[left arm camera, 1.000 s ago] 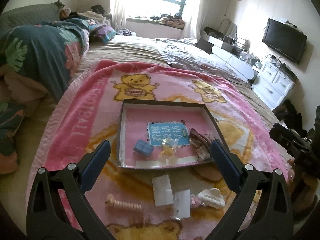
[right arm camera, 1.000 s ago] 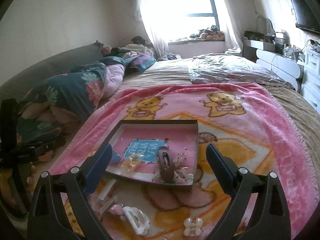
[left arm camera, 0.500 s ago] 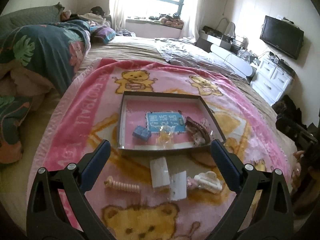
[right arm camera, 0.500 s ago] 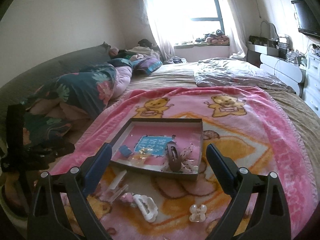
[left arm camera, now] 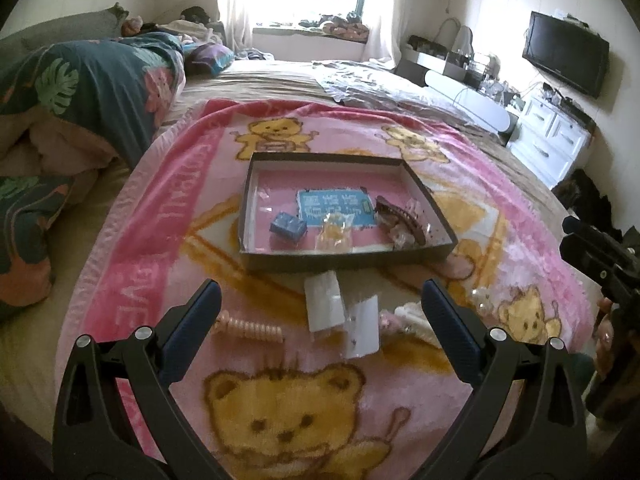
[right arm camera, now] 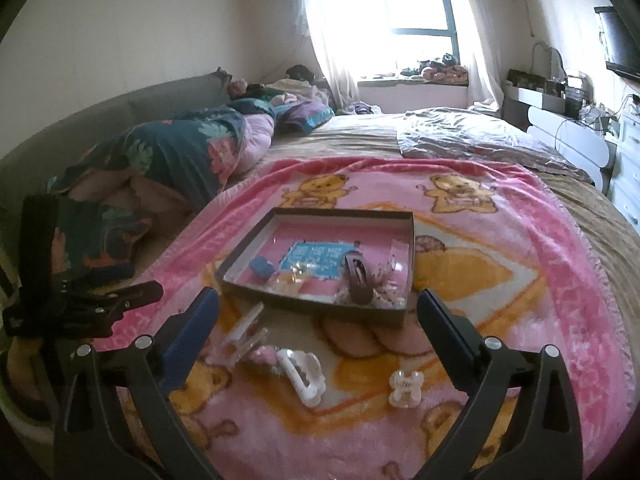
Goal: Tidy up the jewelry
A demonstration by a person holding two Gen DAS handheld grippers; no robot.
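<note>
A shallow dark box (left arm camera: 344, 262) with a pink floor sits on the pink bear blanket (left arm camera: 280, 392). It holds a blue block (left arm camera: 287, 227), a yellow packet (left arm camera: 334, 234) and a brown hair claw (left arm camera: 400, 216). In front of it lie a peach spiral hair tie (left arm camera: 250, 329), two clear packets (left arm camera: 323, 306) and a white hair claw (right arm camera: 302, 376). A small clear claw clip (right arm camera: 406, 388) lies to the right. My left gripper (left arm camera: 316, 320) and right gripper (right arm camera: 318, 324) are both open and empty, held above the loose items.
The box also shows in the right wrist view (right arm camera: 320, 308). A rumpled floral duvet (left arm camera: 88, 92) lies at the left. A grey sheet (right arm camera: 472, 136) lies at the back right. White drawers (left arm camera: 552, 140) and a TV (left arm camera: 566, 58) stand beyond the bed's right edge.
Both grippers have pulled back from the box and risen, so more of the blanket and the loose items in front of the box show. Both stay open.
</note>
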